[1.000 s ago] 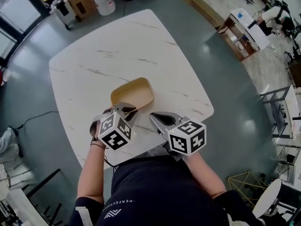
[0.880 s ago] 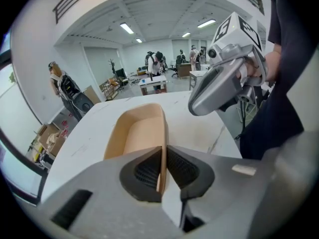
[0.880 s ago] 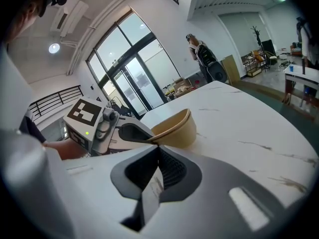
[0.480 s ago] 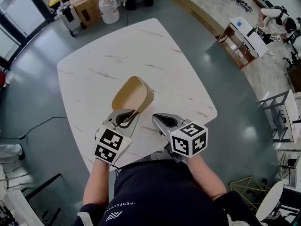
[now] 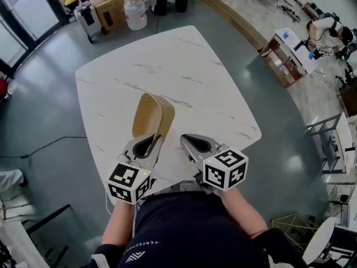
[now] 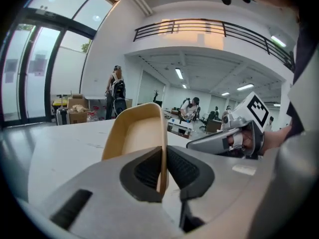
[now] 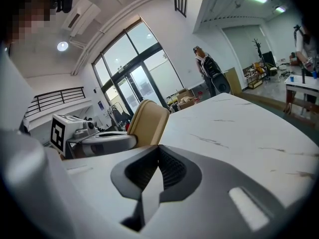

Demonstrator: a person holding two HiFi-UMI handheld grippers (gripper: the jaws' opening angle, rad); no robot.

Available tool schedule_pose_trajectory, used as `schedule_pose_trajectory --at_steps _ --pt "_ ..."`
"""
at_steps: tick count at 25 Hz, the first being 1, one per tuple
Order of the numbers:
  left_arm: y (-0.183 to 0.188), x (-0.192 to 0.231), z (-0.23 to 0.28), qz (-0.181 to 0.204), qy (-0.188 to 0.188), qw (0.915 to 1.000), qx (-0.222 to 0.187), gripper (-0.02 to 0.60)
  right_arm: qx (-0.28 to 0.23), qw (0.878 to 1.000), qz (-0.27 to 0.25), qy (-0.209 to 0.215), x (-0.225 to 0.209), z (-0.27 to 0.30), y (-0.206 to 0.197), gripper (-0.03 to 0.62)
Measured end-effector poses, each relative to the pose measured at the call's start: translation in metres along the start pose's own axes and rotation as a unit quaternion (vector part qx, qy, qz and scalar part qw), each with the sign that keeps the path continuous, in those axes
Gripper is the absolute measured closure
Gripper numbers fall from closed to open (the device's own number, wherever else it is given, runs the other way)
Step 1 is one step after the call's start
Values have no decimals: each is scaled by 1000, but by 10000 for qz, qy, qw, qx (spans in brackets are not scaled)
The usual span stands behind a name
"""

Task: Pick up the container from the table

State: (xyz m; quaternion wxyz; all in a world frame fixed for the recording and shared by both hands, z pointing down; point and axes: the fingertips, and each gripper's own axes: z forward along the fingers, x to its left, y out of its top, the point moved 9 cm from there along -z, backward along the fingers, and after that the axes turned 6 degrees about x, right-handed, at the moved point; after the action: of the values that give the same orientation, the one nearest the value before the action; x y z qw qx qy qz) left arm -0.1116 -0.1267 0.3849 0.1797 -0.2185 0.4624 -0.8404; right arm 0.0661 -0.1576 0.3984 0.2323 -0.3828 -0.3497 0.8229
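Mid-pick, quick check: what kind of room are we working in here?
Probably an open-plan office or lab hall: tall glass doors, a railed mezzanine, and a person seated at a desk beyond the marble table.

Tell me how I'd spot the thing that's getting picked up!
Find the big white marble table in the middle of the room. At its near edge, the left gripper pinches the rim of a rounded, empty container. It is the only tan thing there, and it is tipped up on its side.
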Motion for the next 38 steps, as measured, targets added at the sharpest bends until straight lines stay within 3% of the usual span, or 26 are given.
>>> schedule_pose_trajectory --at_steps 3,15,38 --pt "-6 5 -12 -245 108 9996 -63 555 -32 10000 38 -81 7 1 -3 592" --pt "-27 7 -41 -512 468 9976 -6 555 -93 9998 -103 -107 31 2 -10 594" --pt "-40 -7 -38 -442 509 9973 301 555 -146 9996 -240 45 32 -3 -12 594"
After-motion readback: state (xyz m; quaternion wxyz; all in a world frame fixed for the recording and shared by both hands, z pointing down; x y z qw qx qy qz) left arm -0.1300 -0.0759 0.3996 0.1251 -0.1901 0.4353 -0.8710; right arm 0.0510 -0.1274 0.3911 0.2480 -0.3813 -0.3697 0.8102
